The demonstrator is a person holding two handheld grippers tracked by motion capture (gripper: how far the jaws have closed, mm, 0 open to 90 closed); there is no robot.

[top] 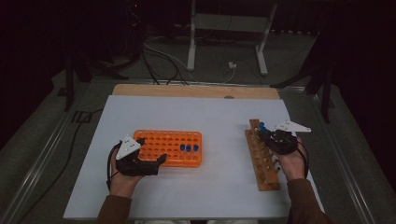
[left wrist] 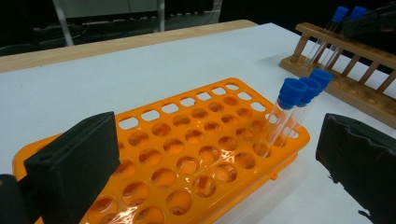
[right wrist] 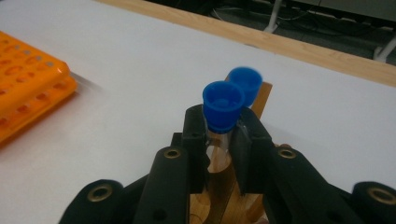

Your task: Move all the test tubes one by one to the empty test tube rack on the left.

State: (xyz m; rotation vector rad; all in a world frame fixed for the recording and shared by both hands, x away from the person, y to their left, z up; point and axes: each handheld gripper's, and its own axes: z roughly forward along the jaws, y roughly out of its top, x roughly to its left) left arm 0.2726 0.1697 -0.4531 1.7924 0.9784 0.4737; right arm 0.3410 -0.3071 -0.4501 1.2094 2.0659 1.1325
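Observation:
An orange tube rack [top: 163, 142] [left wrist: 187, 154] lies left of the table's middle, with three blue-capped tubes [top: 188, 148] [left wrist: 299, 93] standing at its right end. My left gripper [top: 156, 163] [left wrist: 215, 154] stands open at the rack's near-left corner, nothing between its pads. A wooden tube rack [top: 262, 161] [left wrist: 355, 70] lies at the right. My right gripper [top: 265, 135] [right wrist: 219, 135] is shut on a blue-capped test tube [right wrist: 223, 105] over the wooden rack's far end [right wrist: 264, 93]. A second blue-capped tube [right wrist: 245, 80] stands just behind it.
The white table top [top: 210, 112] has a bare wooden strip [top: 196, 90] along its far edge. Beyond it, on the dark floor, are cables and a white metal stand [top: 229, 28]. The orange rack's left end also shows in the right gripper view [right wrist: 28, 88].

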